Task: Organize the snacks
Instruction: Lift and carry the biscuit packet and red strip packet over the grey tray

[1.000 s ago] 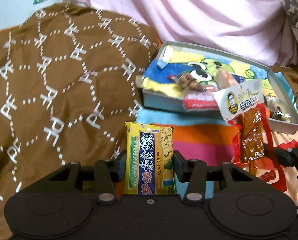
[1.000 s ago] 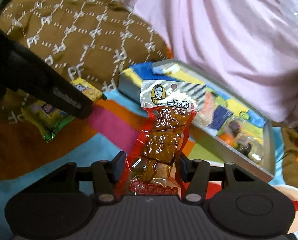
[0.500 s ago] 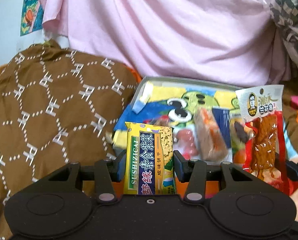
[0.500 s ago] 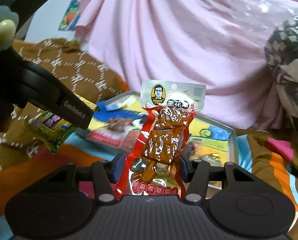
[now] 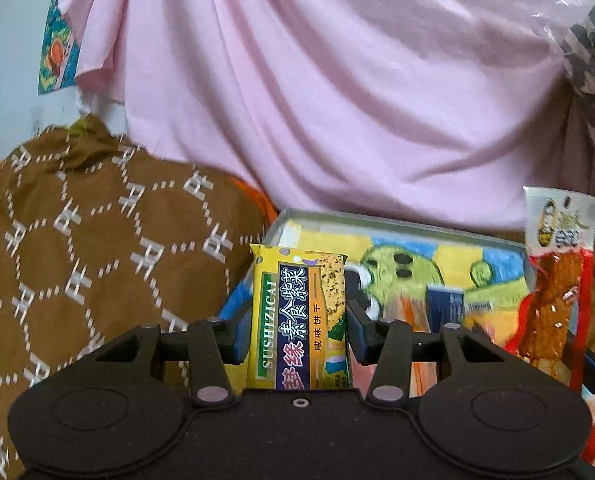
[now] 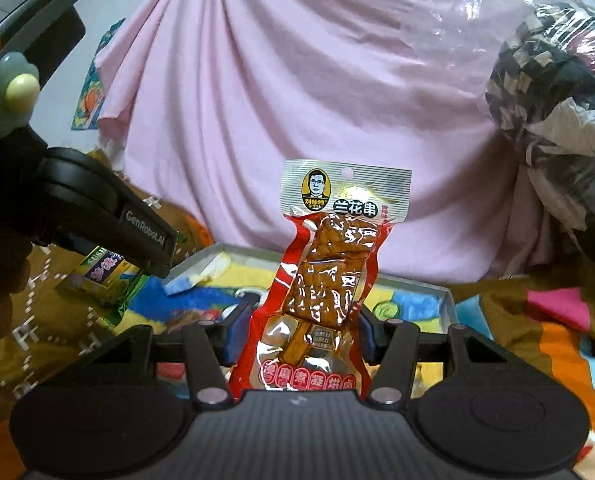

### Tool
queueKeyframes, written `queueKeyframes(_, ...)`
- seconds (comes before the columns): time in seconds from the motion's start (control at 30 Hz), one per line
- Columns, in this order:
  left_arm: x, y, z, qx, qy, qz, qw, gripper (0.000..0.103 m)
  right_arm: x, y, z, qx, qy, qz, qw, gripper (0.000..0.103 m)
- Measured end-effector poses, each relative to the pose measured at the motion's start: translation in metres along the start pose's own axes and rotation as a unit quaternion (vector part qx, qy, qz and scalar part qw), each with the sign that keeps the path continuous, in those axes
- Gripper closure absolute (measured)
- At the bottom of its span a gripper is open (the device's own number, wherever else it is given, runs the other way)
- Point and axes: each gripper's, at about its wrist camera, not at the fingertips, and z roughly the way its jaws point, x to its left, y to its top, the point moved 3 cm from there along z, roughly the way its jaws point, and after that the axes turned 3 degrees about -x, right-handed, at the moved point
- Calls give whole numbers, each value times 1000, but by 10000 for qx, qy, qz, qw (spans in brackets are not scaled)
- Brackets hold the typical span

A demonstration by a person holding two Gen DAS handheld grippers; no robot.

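Note:
My left gripper [image 5: 298, 330] is shut on a yellow cracker packet [image 5: 297, 316] that stands upright between the blue pads. Behind it lies a grey tin tray [image 5: 377, 222] with a cartoon lining and several snacks inside. My right gripper [image 6: 299, 330] is shut on a red tofu-skewer packet [image 6: 329, 280], held upright over the same tray [image 6: 447, 300]. In the left wrist view that skewer packet [image 5: 553, 296] hangs at the right edge. The right wrist view shows the left gripper's body [image 6: 109, 220] and the cracker packet [image 6: 101, 276] at the left.
A pink cloth [image 5: 337, 100] hangs behind the tray. A brown patterned blanket [image 5: 77, 260] is heaped at the left. A plastic-wrapped dark checked bundle [image 6: 553, 112] sits at the upper right. Striped bright bedding [image 6: 553, 344] lies under the tray.
Both grippers have risen and moved toward the tray, each still holding its packet. The tray now sits directly behind both packets, and the pink cloth fills more of both views.

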Motion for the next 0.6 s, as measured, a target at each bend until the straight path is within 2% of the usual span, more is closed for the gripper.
queueKeyframes(0.27, -9, 19, 52, 241, -97, -109, 9996, 54, -22, 6, 38, 173, 6, 614, 9980, 44)
queueKeyframes(0.6, -19, -5, 102, 688, -121, 90, 9975, 54, -29, -22, 88, 465, 75, 993, 9939, 41)
